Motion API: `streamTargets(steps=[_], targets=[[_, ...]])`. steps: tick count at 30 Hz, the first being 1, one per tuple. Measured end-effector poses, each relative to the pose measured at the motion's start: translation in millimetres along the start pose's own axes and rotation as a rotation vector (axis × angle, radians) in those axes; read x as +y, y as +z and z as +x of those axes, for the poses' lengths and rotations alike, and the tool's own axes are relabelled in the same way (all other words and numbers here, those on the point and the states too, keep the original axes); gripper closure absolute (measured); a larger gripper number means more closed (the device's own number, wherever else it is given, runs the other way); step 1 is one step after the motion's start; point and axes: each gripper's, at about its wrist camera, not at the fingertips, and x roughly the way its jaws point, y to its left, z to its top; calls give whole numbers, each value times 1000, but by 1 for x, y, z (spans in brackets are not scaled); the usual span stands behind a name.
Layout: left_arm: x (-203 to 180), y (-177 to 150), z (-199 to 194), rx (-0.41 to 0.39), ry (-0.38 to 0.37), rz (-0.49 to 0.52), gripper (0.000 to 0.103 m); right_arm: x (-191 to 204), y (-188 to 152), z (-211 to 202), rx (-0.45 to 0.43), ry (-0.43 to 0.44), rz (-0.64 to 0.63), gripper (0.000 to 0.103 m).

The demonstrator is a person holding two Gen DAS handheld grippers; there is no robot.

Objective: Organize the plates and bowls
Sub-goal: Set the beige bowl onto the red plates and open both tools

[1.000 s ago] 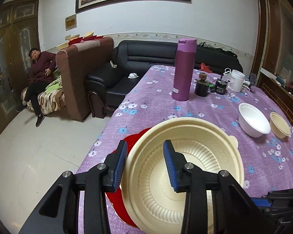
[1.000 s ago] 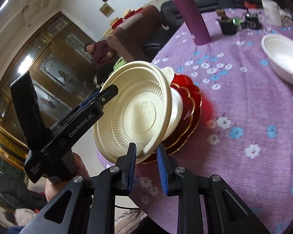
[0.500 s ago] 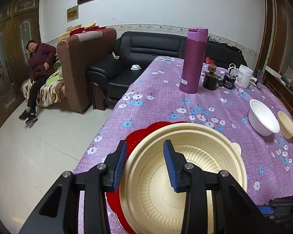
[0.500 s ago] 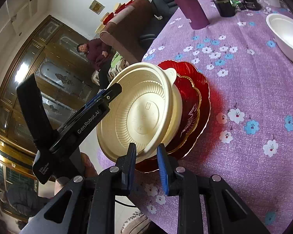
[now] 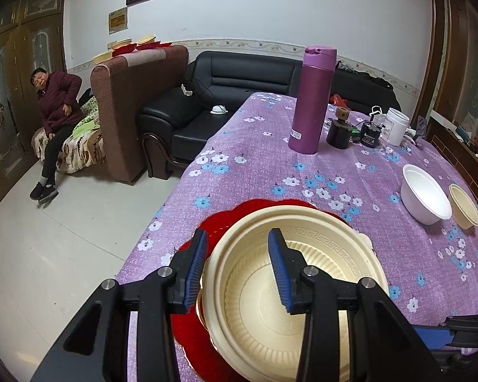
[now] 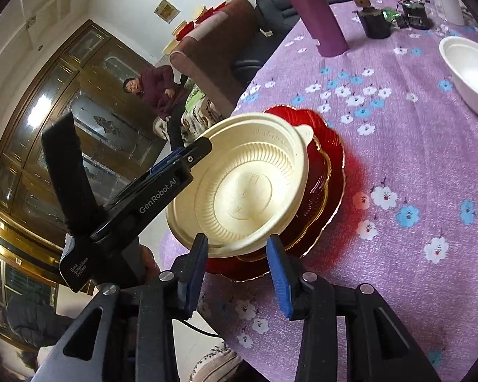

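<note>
A cream plastic bowl (image 5: 290,289) rests on a stack of red scalloped plates (image 5: 226,222) near the table's front left edge. It also shows in the right wrist view (image 6: 239,187), on the red plates (image 6: 328,172). My left gripper (image 5: 235,269) is open, its fingers straddling the bowl's near left rim. My right gripper (image 6: 239,267) is open, its fingertips (image 6: 197,264) on either side of the bowl's near rim. A white bowl (image 5: 425,194) and a small cream bowl (image 5: 463,205) stand at the right.
A purple flask (image 5: 312,100), a dark jar (image 5: 339,132), a charger and a white tub (image 5: 396,125) stand at the back of the purple flowered tablecloth (image 5: 414,270). The table edge drops off left, toward sofas and a seated person (image 5: 55,108).
The bowl has come down from a tilt and now lies on the red plates. My right gripper's jaws have opened wide off the rim. Both grippers have drawn back a little.
</note>
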Motion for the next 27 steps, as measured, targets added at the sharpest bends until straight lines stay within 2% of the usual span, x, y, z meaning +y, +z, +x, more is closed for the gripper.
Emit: streamTargets(steps=[3, 8, 17, 27], targets=[[-1, 0, -5, -10, 4, -1, 63, -3, 0, -6, -13, 3, 5, 61], [-6, 0, -18, -43, 30, 8, 55, -5, -5, -18, -29, 9, 5, 61], [-34, 2, -47, -126, 84, 78, 48, -13, -10, -41, -84, -4, 17, 61], [-82, 0, -63, -169, 68, 178, 46, -35, -14, -71, -146, -36, 54, 60]])
